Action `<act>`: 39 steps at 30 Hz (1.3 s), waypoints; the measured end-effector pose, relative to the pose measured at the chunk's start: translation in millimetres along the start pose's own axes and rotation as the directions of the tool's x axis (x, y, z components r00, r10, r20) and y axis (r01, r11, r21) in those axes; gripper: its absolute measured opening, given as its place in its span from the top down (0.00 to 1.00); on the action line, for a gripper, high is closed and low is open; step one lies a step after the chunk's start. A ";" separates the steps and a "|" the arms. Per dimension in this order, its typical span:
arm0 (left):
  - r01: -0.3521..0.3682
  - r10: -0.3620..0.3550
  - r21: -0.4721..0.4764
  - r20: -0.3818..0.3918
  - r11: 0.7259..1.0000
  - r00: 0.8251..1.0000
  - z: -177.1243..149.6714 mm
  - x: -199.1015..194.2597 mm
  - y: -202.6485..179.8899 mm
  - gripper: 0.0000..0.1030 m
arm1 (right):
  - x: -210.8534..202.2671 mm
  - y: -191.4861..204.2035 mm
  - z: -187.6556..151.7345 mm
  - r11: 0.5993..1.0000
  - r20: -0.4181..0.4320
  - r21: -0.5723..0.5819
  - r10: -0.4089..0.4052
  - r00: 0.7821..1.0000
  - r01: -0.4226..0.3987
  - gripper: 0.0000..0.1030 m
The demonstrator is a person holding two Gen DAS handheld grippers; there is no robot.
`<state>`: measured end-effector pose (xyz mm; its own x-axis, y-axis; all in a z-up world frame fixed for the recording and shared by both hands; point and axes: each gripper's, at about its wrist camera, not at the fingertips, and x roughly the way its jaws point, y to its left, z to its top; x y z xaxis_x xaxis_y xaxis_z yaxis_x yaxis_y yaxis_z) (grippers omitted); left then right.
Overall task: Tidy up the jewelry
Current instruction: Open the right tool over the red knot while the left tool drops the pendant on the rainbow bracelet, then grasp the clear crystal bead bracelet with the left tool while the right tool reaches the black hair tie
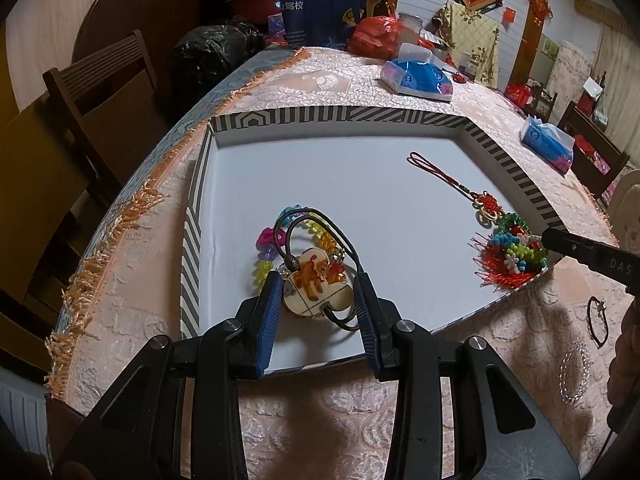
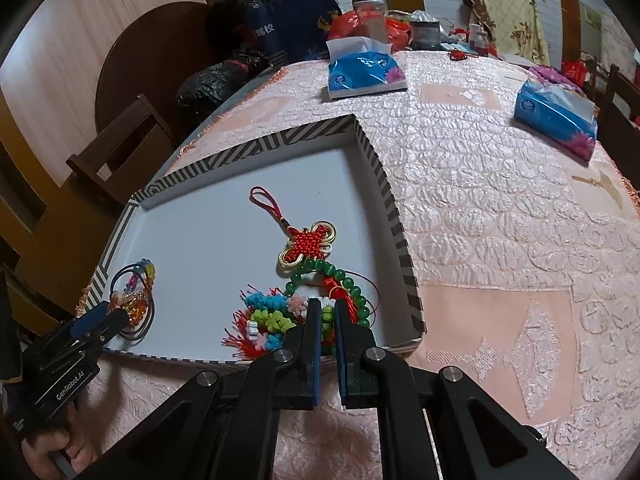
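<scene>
Jewelry in the striped-rim tray (image 1: 400, 115): two clusters, well apart. All places below are given relative to that tray.

Near its left wall lies a flat cartoon pendant (image 1: 314, 286) on a dark cord (image 1: 340, 236), resting over a bracelet of coloured translucent beads (image 1: 276, 240). Your left gripper (image 1: 318, 300) stands part open with its fingers (image 1: 269, 300) either side of the pendant; whether the pads actually press on it cannot be told from either view. The pendant looks rigid, light and smooth-faced, so judge it slippery: take it by its edges. The cord is limp and will trail and may snag the beads beneath.

At the tray's right near corner sit a red Chinese knot charm (image 2: 310, 245) with tassel, a green bead bracelet (image 2: 352, 280) and a knotted multicolour ornament (image 2: 272, 316), all overlapping. Your right gripper (image 2: 328, 314) is closed narrow on a bead at the near arc of the green bracelet. Beads are hard and round and likely to roll out of a pinch; the string between them is the safer hold. The tassel threads are soft and tangle-prone, so expect neighbours to drag.

Outside the tray's near right corner, on the bench (image 1: 160, 280), lie a thin dark cord loop (image 1: 598, 322) and a clear bead bracelet (image 1: 576, 374), not yet placed.
</scene>
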<state>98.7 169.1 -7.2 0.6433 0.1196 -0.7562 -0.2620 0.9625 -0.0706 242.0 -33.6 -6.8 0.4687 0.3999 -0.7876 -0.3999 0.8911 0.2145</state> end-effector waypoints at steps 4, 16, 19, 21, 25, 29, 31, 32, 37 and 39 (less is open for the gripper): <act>0.002 -0.002 -0.011 -0.010 1.000 1.000 -2.3 2.1 2.6 0.66 | 0.6 -4.5 -1.4 0.999 0.006 0.031 0.023 1.000 -0.023 0.95; -0.002 0.002 0.009 0.020 1.000 1.000 4.3 -7.7 -1.6 0.39 | -4.6 10.3 -1.2 0.999 0.022 -0.006 0.049 0.999 -0.049 0.66; -0.010 0.009 0.024 0.043 1.000 0.999 7.9 -14.4 -6.0 0.33 | -14.8 11.2 0.2 0.999 0.034 -0.024 0.042 0.999 -0.041 0.66; -0.012 0.011 0.024 0.045 1.000 0.999 9.1 -18.1 -8.0 0.31 | -23.0 9.2 0.4 0.999 0.046 -0.027 0.037 0.998 -0.036 0.66; -0.035 0.034 0.036 0.043 0.999 0.999 8.6 -25.9 -13.9 0.31 | -35.3 6.7 -6.0 0.996 0.004 -0.060 -0.069 0.998 0.069 0.65; -0.018 0.015 0.064 0.036 0.998 0.999 6.3 -39.7 -24.8 0.31 | -47.2 -1.6 -19.5 0.992 -0.034 -0.082 -0.095 0.995 0.092 0.65; -0.006 0.003 0.079 0.028 0.997 1.000 3.7 -47.1 -33.2 0.31 | -57.5 -6.5 -30.8 0.990 -0.050 -0.089 -0.110 0.993 0.106 0.65; -0.002 0.000 0.088 0.024 0.996 1.000 2.0 -50.0 -37.6 0.31 | -63.2 -9.6 -36.9 0.990 -0.051 -0.087 -0.112 0.992 0.107 0.65; 0.015 -0.018 0.120 0.019 0.993 1.000 -11.4 -66.8 -65.2 0.31 | -91.8 -16.0 -67.4 0.988 -0.042 -0.112 -0.110 0.993 0.105 0.65; 0.026 -0.028 0.132 0.014 0.991 0.999 -16.8 -70.7 -77.0 0.31 | -102.6 -17.4 -82.0 0.983 -0.033 -0.139 -0.129 0.991 0.123 0.65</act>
<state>61.3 82.5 40.7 0.6604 0.0956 -0.7448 -0.1480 0.9890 -0.0043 136.3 -107.7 22.9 0.4901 0.2748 -0.8272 -0.4451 0.8949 0.0336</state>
